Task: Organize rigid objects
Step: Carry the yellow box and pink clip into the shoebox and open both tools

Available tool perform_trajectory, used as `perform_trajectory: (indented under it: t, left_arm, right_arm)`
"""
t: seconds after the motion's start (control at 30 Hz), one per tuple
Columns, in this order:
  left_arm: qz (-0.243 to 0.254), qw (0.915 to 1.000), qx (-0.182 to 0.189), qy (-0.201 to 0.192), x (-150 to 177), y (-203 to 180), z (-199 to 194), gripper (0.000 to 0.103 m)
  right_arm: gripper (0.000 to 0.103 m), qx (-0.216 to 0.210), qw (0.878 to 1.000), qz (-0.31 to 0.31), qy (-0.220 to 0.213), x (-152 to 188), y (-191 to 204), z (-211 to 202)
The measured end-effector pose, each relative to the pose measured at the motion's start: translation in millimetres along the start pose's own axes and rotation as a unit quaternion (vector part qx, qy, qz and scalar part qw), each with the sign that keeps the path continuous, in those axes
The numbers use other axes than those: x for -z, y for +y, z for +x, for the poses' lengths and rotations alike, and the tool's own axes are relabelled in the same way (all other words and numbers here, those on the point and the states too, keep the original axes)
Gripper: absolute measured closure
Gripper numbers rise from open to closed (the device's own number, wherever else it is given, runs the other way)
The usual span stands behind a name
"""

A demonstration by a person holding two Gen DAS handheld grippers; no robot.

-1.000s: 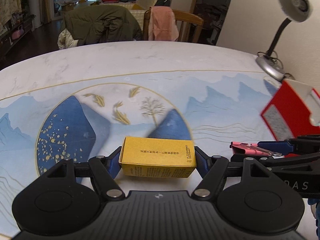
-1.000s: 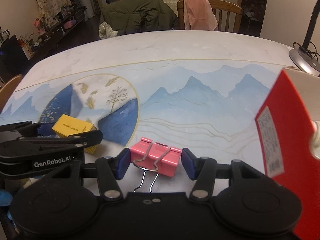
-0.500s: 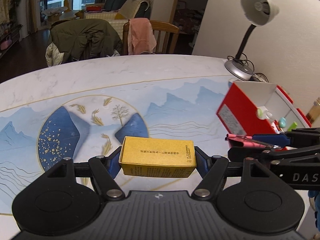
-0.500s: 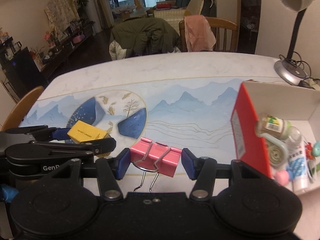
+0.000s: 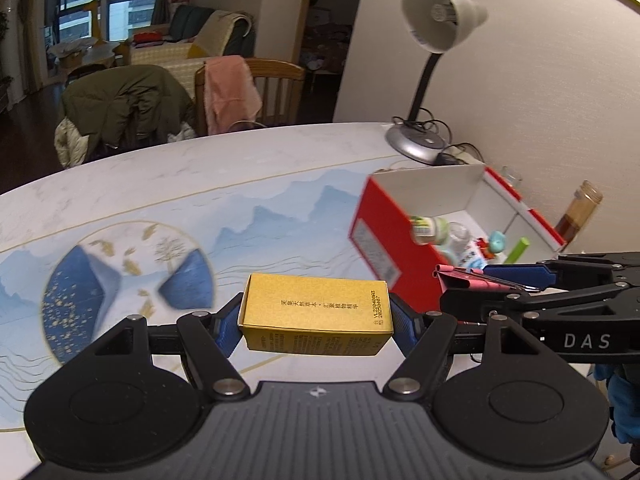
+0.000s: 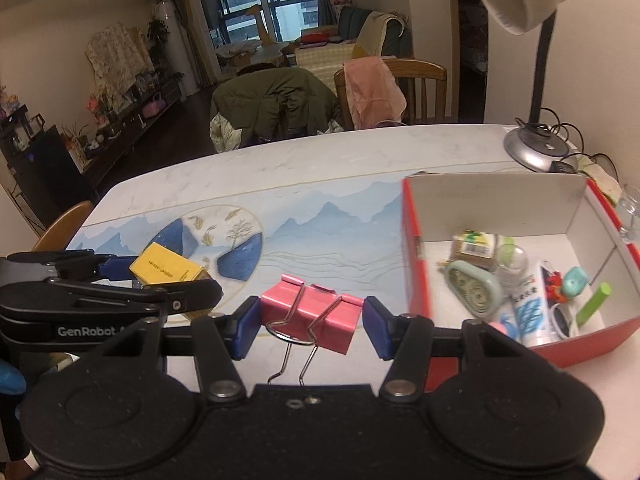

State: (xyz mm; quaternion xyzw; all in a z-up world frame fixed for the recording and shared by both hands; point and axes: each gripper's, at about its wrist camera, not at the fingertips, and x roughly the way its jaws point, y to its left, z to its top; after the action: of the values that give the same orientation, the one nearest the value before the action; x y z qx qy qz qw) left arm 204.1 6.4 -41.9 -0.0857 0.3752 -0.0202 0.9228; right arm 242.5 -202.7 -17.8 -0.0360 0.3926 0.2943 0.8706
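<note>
Both grippers have risen since the earlier frame, bringing the red box (image 6: pixel 412 248) interior into view. Left gripper (image 5: pixel 316 320) is clamped on the yellow carton (image 5: pixel 316 312), held above the bench (image 5: pixel 200 176). Right gripper (image 6: pixel 308 320) is clamped on the pink binder clip (image 6: pixel 308 312), beside the box. The box holds a small bottle (image 6: pixel 480 248), tape dispenser (image 6: pixel 472 288), tube (image 6: pixel 528 304) and green stick (image 6: pixel 592 304).

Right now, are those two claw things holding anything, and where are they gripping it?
Left gripper: yellow box, clamped by its two short ends. Right gripper: pink binder clip, by its two sides.
</note>
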Motion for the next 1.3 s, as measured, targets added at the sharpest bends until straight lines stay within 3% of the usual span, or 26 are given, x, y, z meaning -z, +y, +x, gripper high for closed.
perform_trajectory:
  t: [0.73, 1.1, 1.3]
  left_arm:
    - [0.053, 0.9980, 0.025, 0.025, -39, -132, 83, 0.031]
    - [0.071, 0.9967, 0.016, 0.037, -75, -168, 144, 0.031]
    - [0.062, 0.9967, 0.001, 0.052, -90, -174, 181, 0.031]
  right_arm:
    - [0.049, 0.040, 0.999, 0.033, -0.009, -3, -156, -14]
    - [0.049, 0.076, 0.997, 0.010, -0.005, -26, -218, 12]
    - [0.049, 0.070, 0.997, -0.011, 0.012, -41, -240, 42]
